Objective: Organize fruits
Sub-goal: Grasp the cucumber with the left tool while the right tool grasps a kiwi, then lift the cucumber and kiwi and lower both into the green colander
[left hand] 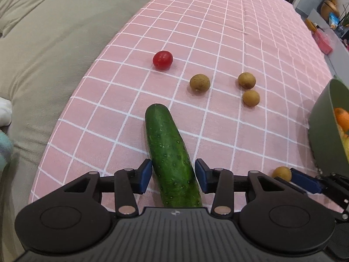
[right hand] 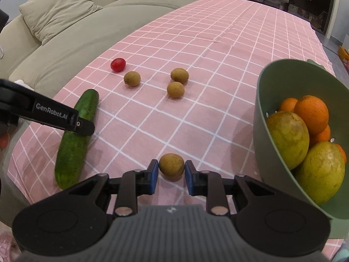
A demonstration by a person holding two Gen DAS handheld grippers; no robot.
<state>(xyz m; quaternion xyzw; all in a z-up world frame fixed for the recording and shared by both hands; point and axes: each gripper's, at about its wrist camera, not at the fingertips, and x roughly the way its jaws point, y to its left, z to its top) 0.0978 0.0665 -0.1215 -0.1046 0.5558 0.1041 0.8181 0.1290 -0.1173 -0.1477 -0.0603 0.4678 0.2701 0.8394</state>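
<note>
Green cucumber (left hand: 172,152) lies on the pink desk (left hand: 218,43) lengthwise between my left jaws (left hand: 173,178), pads apart either side, not pressing, while my right jaws (right hand: 171,175) pinch a small brown fruit (right hand: 171,165) beside the bowl (right hand: 274,76).

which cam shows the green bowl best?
Right wrist view: the green bowl shows rim, inner wall and the oranges and yellow-green fruit inside. Left wrist view catches only a sliver of it at the right edge.

cucumber (right hand: 75,135) left, bowl (right hand: 274,83) right, tomato (right hand: 118,64) behind
</note>
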